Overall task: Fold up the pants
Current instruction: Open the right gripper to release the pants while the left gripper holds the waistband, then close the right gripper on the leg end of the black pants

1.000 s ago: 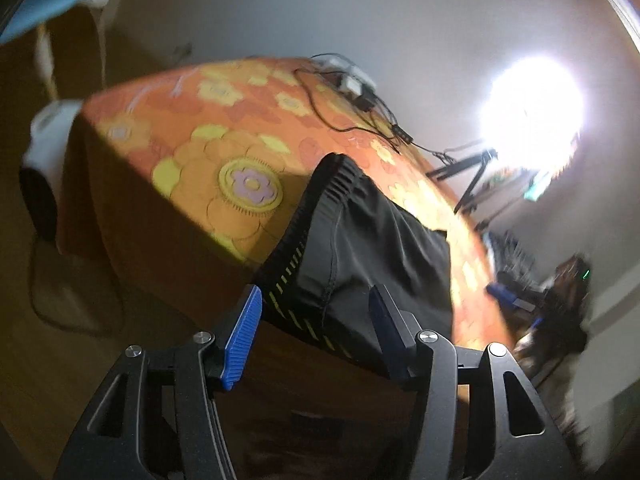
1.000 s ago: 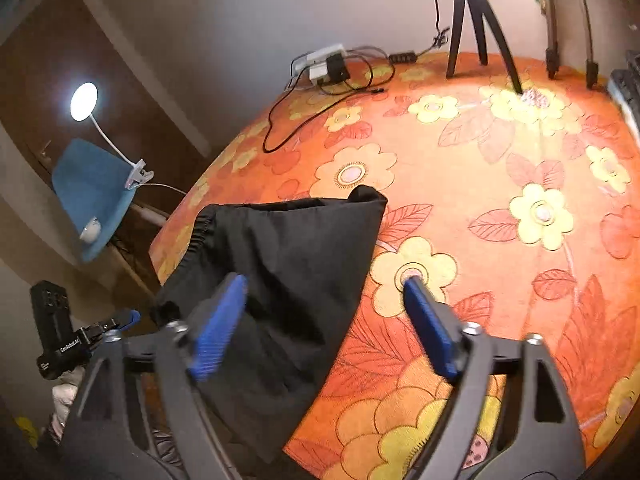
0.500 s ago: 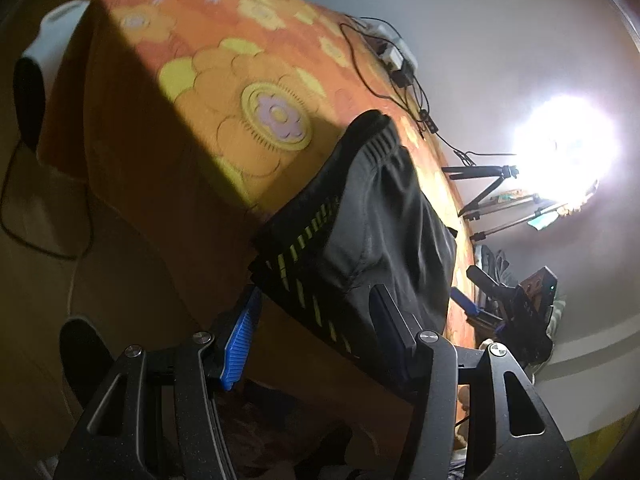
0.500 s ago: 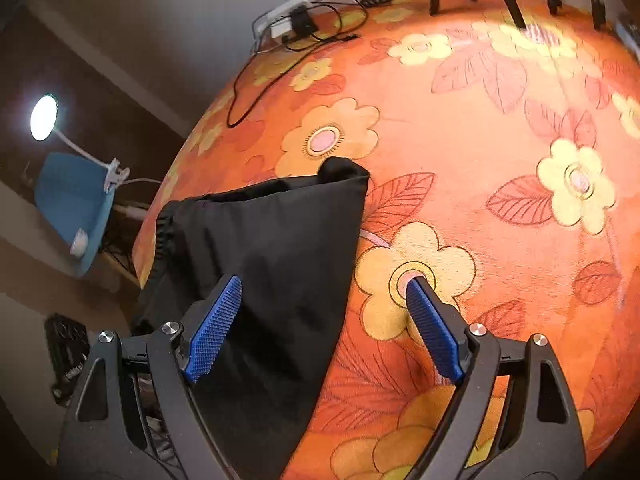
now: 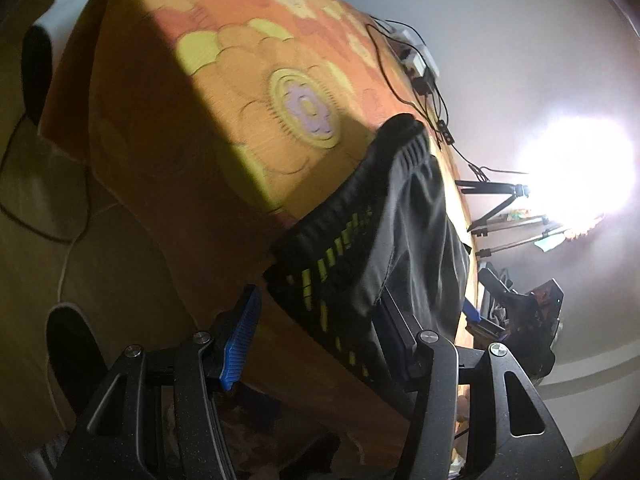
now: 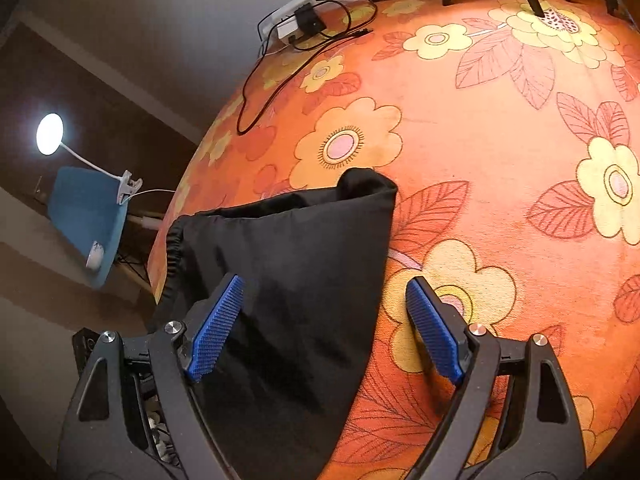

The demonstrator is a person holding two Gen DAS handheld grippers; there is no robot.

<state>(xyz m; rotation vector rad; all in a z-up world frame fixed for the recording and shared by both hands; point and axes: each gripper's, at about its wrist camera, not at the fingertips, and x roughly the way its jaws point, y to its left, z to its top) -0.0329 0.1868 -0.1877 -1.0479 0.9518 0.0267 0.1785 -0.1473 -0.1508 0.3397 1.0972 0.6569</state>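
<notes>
At the left, the left gripper [image 5: 316, 332] comes at the table from below its near-left corner, jaws spread, holding nothing. The waistband end of the black pants [image 5: 384, 240] droops over that table edge right into the gap: the yellow-dashed band hangs between the two blue pads, and one fold seems to brush the right-hand pad, though contact is hard to judge.

Moving right, the pants [image 6: 288, 264] run in a long strip from the far middle of the flowered tablecloth [image 6: 500, 140] toward the near edge, where the cloth spills off. The elastic waistband is on the left side, a folded corner at the far end.

The right gripper [image 6: 320, 328] hovers above the near part of that strip, jaws wide apart and empty. Its left pad sits over black cloth, its right pad over bare tablecloth, so the pants' right edge runs between them.

The left gripper looks nearer to a grasp, with the band already within its jaws.
</notes>
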